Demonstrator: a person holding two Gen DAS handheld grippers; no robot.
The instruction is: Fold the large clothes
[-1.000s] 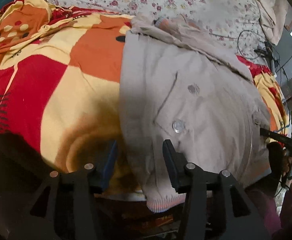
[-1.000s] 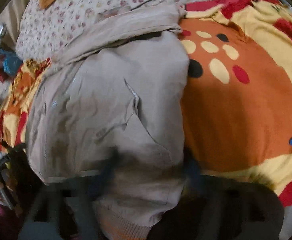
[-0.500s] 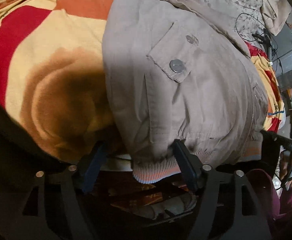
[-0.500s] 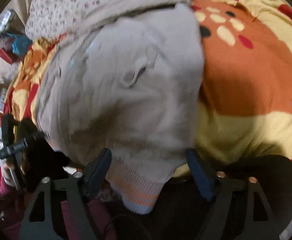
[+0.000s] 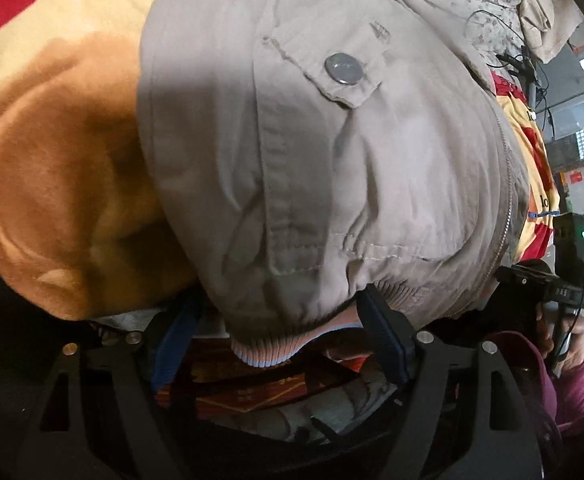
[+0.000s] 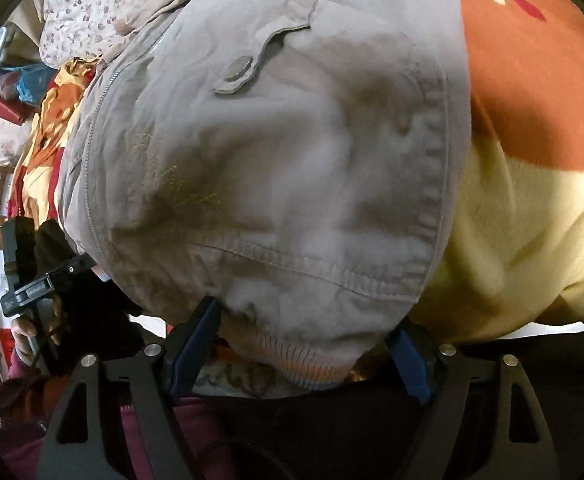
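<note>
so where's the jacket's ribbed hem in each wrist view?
Left wrist: ribbed hem hangs at bottom centre, between the open left tongs.
Right wrist: the hem sits bottom centre, between the open right tongs.
Shared landmark: the jacket zipper, right of centre in the left view, left in the right view.

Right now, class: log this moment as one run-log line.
left gripper: open at jacket hem | right gripper: open at hem | jacket: flat on blanket

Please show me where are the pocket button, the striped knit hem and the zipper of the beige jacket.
pocket button (image 5: 343,69), left wrist view, centre of the metal snap.
striped knit hem (image 5: 268,354), left wrist view, lowest ribbed edge.
zipper (image 5: 507,216), left wrist view, middle of the teeth.
</note>
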